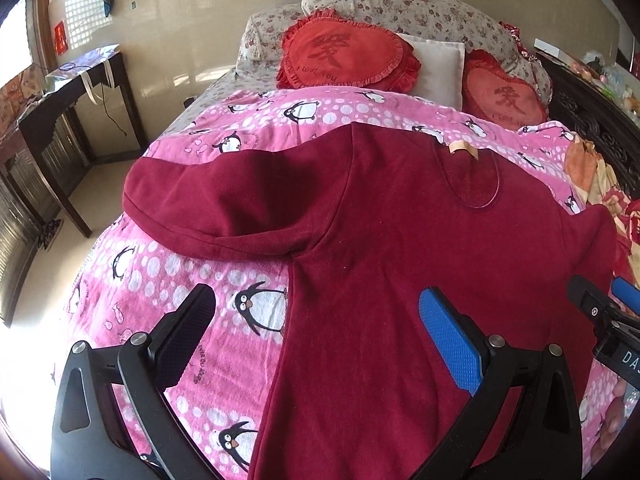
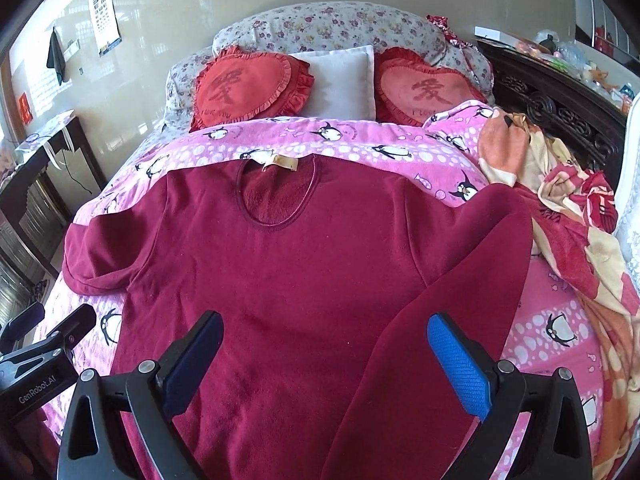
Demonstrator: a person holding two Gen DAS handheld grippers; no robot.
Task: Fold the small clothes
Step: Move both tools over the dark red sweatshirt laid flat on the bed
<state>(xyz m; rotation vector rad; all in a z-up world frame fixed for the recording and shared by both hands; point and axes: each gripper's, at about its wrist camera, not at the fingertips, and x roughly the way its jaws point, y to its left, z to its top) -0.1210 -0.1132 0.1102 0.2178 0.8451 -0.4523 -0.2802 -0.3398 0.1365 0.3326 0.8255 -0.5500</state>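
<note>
A dark red long-sleeved top lies spread flat, front side up, in the middle of the bed, with its round neck opening toward the head end and a small beige label at the collar. One sleeve stretches out toward the left edge of the bed. The other sleeve lies bent along the body of the top, running down toward the foot end.

The left gripper hangs above the left side edge of the top, its jaws spread wide apart and holding nothing. The right gripper hangs above the lower part of the top, also with the jaws wide apart and empty; its blue pad is above the bent sleeve.

Under the top there is a pink blanket with penguins and white dots. At the head end lie two red heart-shaped cushions, a small white pillow between them, and a flowered bolster behind. A crumpled orange and red blanket lies along the right edge of the bed.

The walls are beige. A dark wooden side table stands at the left wall, and an eye chart hangs above. A carved dark cabinet stands at the right side.
</note>
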